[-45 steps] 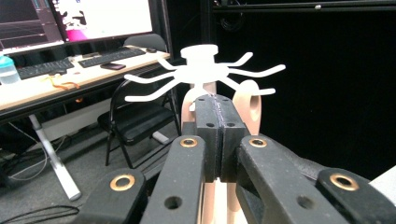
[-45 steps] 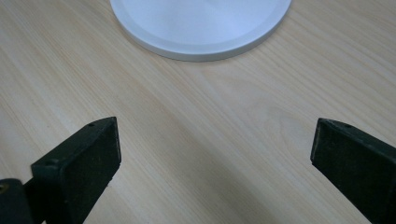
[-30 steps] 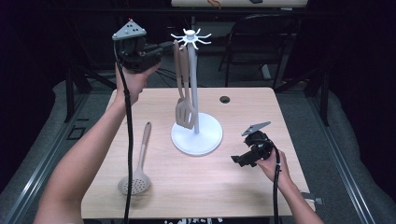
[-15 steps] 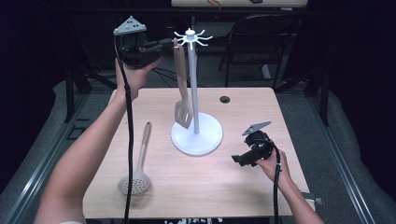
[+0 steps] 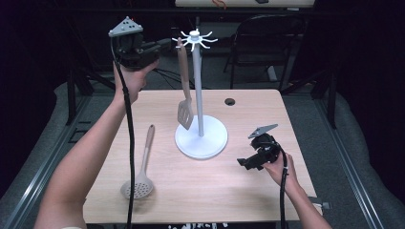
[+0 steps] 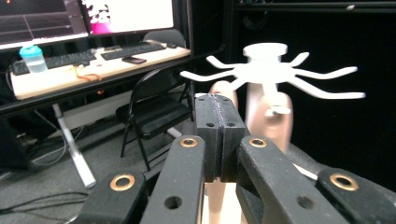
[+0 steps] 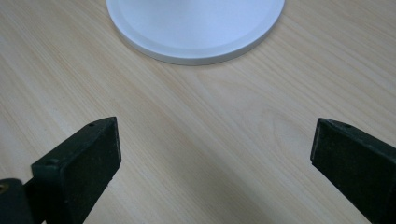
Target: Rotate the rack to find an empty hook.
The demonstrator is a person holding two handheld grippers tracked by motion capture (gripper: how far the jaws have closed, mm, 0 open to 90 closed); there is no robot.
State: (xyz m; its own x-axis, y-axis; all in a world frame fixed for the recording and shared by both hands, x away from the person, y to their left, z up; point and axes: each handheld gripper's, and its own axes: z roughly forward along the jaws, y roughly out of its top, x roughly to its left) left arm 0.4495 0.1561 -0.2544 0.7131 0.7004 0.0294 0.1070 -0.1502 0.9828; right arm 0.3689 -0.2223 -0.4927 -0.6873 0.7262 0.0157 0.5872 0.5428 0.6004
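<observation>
Light wooden table [image 5: 210, 191] mid-frame, dark room behind. White hook stand [image 5: 199, 136] at centre, wooden slotted spatula [image 5: 184, 90] hanging from a top hook [image 5: 183, 44]. Left gripper [image 5: 162, 45] upper left, jaws pressed together just beside the spatula's handle top [image 6: 266, 116]. Right gripper [image 5: 244, 163] lower right, jaws spread, low over bare wood. Judged half done: skimmer spoon [image 5: 140, 167] lying lower left, not yet hung.

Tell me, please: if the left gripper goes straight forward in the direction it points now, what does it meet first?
Probably the top of the wooden spatula hanging from the white hook rack. The left gripper, jaws closed, points at the handle's upper end just below the hooks. Depth is unclear, so it may slip past on the left.
</observation>
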